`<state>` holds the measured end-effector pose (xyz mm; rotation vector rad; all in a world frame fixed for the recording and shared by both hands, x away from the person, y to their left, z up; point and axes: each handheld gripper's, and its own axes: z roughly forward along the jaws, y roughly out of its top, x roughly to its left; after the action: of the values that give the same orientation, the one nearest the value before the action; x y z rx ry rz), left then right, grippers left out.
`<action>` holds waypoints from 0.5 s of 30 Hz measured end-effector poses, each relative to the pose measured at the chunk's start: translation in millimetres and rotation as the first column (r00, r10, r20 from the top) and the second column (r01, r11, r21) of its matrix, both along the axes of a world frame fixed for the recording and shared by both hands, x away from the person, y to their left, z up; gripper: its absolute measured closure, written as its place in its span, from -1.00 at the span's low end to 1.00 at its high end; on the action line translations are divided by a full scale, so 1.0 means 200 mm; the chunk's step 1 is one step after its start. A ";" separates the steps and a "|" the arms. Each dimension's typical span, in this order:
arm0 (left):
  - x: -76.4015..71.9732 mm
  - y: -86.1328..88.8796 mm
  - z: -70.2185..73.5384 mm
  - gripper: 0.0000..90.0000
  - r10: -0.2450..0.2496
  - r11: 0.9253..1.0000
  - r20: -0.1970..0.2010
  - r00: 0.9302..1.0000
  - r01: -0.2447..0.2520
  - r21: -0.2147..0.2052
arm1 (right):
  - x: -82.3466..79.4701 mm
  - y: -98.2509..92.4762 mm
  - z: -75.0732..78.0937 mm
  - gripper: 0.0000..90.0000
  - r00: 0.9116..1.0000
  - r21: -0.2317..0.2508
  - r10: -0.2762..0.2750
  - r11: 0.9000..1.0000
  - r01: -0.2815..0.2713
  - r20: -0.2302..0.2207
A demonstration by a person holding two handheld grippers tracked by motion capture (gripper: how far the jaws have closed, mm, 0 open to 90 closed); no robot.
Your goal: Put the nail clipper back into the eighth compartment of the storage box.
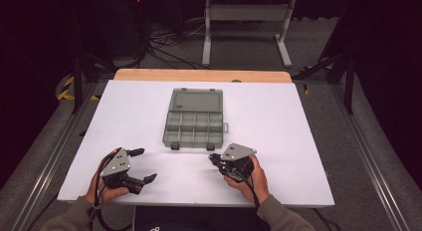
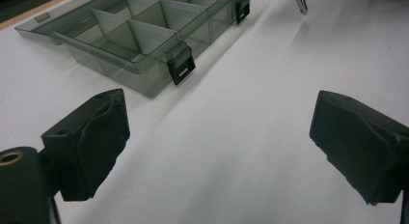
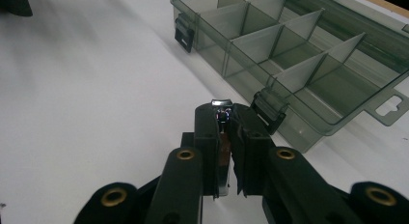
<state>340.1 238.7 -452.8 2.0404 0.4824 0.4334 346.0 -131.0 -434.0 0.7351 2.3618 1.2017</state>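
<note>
Two claws are seen at the near edge of a white worktop (image 1: 278, 121), w/ a smoky transparent organiser box (image 1: 194, 119) lying open at its centre, lid folded flat toward the far side. Compartments of the box appear bare, divided by thin partitions; two black latches (image 2: 181, 69) are fitted on its near wall. Approx. between the two claws and a bit beyond them is where the box is placed, well apart from the left one, near the right one. Left claw (image 1: 142, 166) is held low over the worktop w/ jaws released, spread wide, nothing between them. Right claw (image 3: 224, 122) is clenched on a small thin metal piece (image 3: 222, 104), shiny at its tip, pinched upright betw. the pads, just beside the box's near right corner latch.
</note>
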 end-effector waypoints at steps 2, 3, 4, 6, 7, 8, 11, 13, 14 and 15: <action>0.00 0.00 0.00 -0.83 -0.002 1.000 0.003 1.000 0.002 0.000 | 0.00 -0.01 0.01 0.82 1.000 0.005 0.000 1.000 -0.001 0.006; 0.00 0.00 0.00 -0.83 -0.001 1.000 0.003 1.000 0.001 0.000 | 0.00 -0.01 0.01 0.82 1.000 0.008 -0.002 1.000 0.002 0.005; 0.00 0.00 0.00 -0.83 -0.001 1.000 0.003 1.000 0.001 0.000 | 0.00 -0.01 0.02 0.82 1.000 0.006 -0.001 1.000 0.001 0.009; 0.00 0.00 0.00 -0.83 0.006 1.000 0.007 1.000 -0.006 0.007 | 0.00 -0.01 0.02 0.82 1.000 0.012 -0.004 1.000 0.004 0.013; 0.00 0.00 0.00 -0.83 0.006 1.000 0.007 1.000 -0.006 0.007 | 0.00 -0.02 0.03 0.82 1.000 0.013 -0.005 1.000 0.005 0.014; 0.00 0.00 0.00 -0.83 0.001 1.000 0.008 1.000 -0.001 0.003 | 0.00 -0.02 0.03 0.82 1.000 0.016 -0.009 1.000 0.008 0.016; 0.00 0.00 0.00 -0.83 -0.001 1.000 0.010 1.000 0.001 0.005 | 0.00 -0.02 0.04 0.82 1.000 0.021 -0.015 1.000 0.015 0.026; 0.00 0.00 0.00 -0.83 0.002 1.000 0.006 1.000 -0.002 0.004 | 0.00 -0.03 0.05 0.82 0.999 0.030 -0.022 0.999 0.021 0.030; 0.00 0.00 0.00 -0.83 0.003 1.000 0.006 1.000 -0.003 0.004 | 0.00 -0.03 0.05 0.82 0.999 0.032 -0.026 0.999 0.025 0.035; 0.00 0.00 0.00 -0.83 0.003 1.000 0.006 1.000 -0.003 0.004 | 0.00 -0.03 0.05 0.82 0.999 0.036 -0.031 0.999 0.029 0.039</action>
<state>339.9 238.6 -452.3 2.0419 0.4811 0.4420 345.3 -138.0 -423.4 0.7484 2.2945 1.2378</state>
